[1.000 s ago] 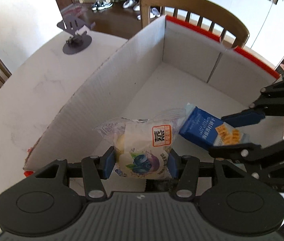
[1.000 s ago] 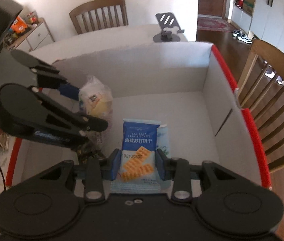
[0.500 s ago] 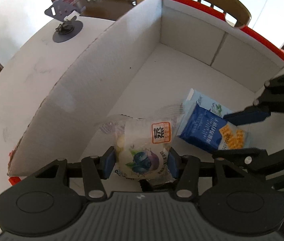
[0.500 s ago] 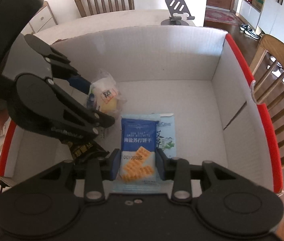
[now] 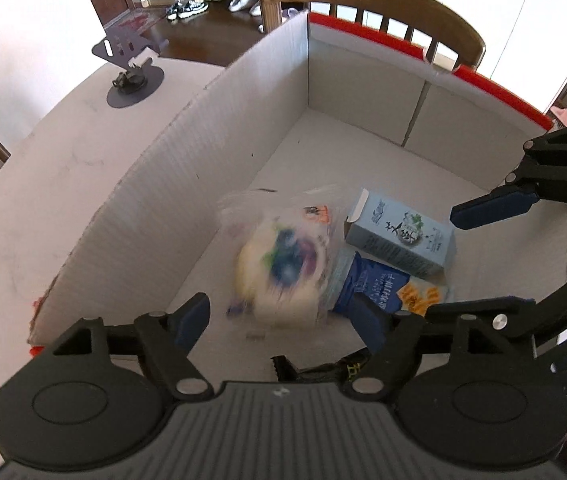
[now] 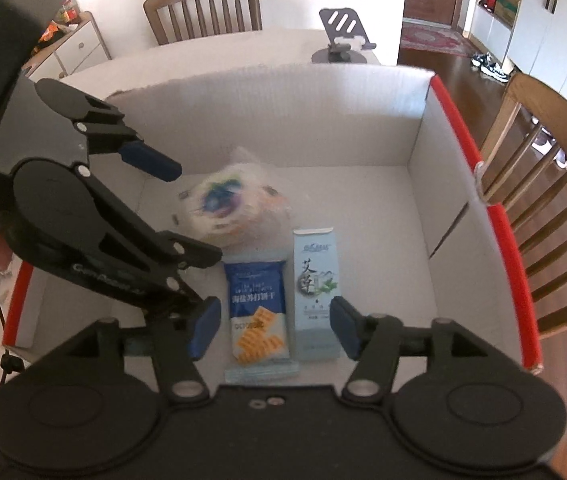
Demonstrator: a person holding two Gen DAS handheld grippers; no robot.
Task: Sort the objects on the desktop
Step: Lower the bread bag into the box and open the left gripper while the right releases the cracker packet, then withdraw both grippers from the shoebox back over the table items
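While both claws hang over the white cardboard box (image 6: pixel 415 128) with its red rim, their jaws are opening and neither has hold of anything. The left gripper (image 5: pixel 283 318) stands wide above the bagged blueberry bun (image 5: pixel 283 268) (blurred in both views), its pads clear of the wrapper on either side. The right gripper (image 6: pixel 275 328) is spread around two things lying side by side on the box floor, touching neither: the blue cracker packet (image 6: pixel 257 312) and the pale blue carton (image 6: pixel 315 292). In the right wrist view both have their long axes running away from the camera toward the far wall, and their printing reads upright. The bun lies just beyond them, nearer the far wall. A grey phone stand (image 6: pixel 343 36) sits on the table (image 5: pixel 43 184) outside the box.
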